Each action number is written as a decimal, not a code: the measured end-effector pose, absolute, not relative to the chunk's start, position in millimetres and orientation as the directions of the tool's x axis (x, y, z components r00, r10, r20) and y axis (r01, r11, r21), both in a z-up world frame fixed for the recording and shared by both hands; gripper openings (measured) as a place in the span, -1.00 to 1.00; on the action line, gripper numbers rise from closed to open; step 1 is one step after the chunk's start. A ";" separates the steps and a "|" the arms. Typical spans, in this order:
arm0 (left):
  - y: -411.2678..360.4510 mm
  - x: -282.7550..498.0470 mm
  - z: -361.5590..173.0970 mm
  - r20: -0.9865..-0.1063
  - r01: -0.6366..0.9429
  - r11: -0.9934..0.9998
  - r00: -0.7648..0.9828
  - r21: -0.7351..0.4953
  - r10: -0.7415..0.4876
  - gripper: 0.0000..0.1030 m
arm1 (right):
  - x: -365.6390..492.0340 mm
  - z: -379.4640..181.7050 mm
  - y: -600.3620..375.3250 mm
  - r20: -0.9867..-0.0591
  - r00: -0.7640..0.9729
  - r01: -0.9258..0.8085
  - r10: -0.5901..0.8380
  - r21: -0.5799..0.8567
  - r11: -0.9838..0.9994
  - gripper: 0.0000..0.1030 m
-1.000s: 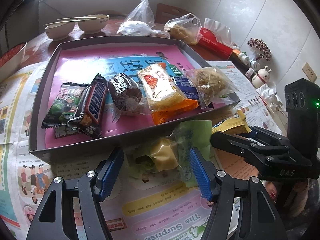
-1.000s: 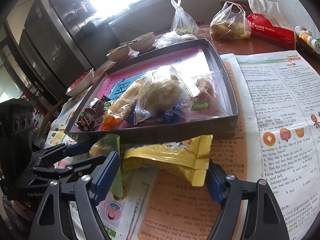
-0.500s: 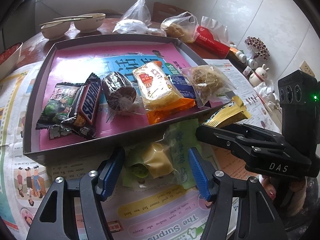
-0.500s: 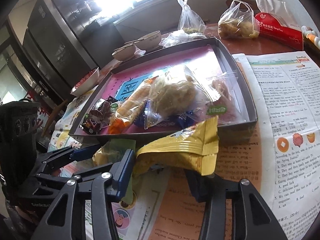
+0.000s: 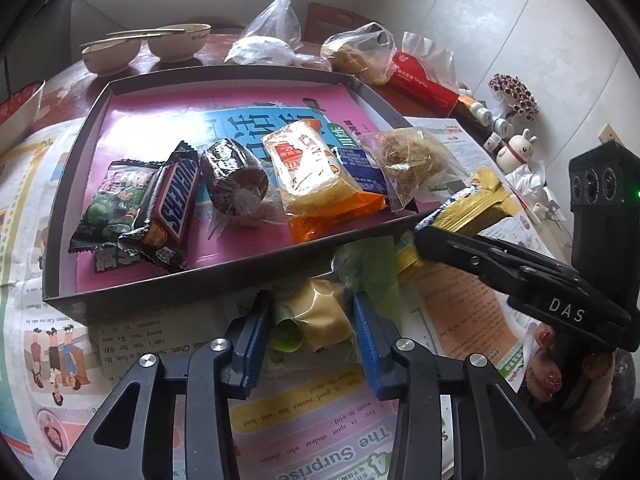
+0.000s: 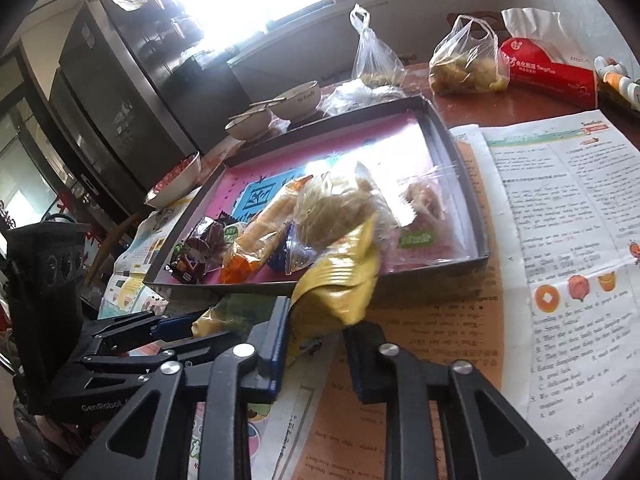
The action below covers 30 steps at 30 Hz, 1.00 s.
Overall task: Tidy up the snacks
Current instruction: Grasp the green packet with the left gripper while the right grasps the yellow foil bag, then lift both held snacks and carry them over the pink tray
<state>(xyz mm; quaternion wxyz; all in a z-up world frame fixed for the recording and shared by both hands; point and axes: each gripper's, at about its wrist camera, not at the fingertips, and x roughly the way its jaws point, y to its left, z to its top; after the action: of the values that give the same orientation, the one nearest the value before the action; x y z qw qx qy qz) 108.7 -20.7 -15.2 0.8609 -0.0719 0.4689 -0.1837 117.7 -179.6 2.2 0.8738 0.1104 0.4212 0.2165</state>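
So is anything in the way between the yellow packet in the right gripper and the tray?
Only the tray's near wall. The right gripper, jaws just closed, grips the yellow packet, whose far end is raised over that wall. Beyond it, the clear-bagged pastry fills the nearest corner.

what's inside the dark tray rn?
In the tray: green packet, Snickers bar, brown wrapped cake, orange packet, clear bag. A blue packet is mostly covered.
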 end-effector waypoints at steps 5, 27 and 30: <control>-16.8 105.1 -11.3 -0.774 0.241 0.922 0.501 -0.304 -0.386 -0.21 | 113.6 9.8 -181.4 -0.676 0.567 -0.299 0.471 0.364 0.882 -0.66; 37.1 92.2 26.1 -0.722 0.152 0.937 0.604 -0.313 -0.339 -0.21 | 105.4 45.2 -164.0 -0.622 0.592 -0.388 0.512 0.337 0.858 -0.68; 42.8 96.2 27.5 -0.719 0.136 0.938 0.610 -0.319 -0.333 -0.21 | 109.2 47.4 -162.8 -0.619 0.593 -0.390 0.514 0.338 0.857 -0.68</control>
<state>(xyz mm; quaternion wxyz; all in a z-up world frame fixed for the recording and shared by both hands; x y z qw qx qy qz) 96.2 42.8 27.5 0.8895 -0.1166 0.4217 -0.1319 109.2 -162.8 47.4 0.8886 0.0836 0.3725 0.2544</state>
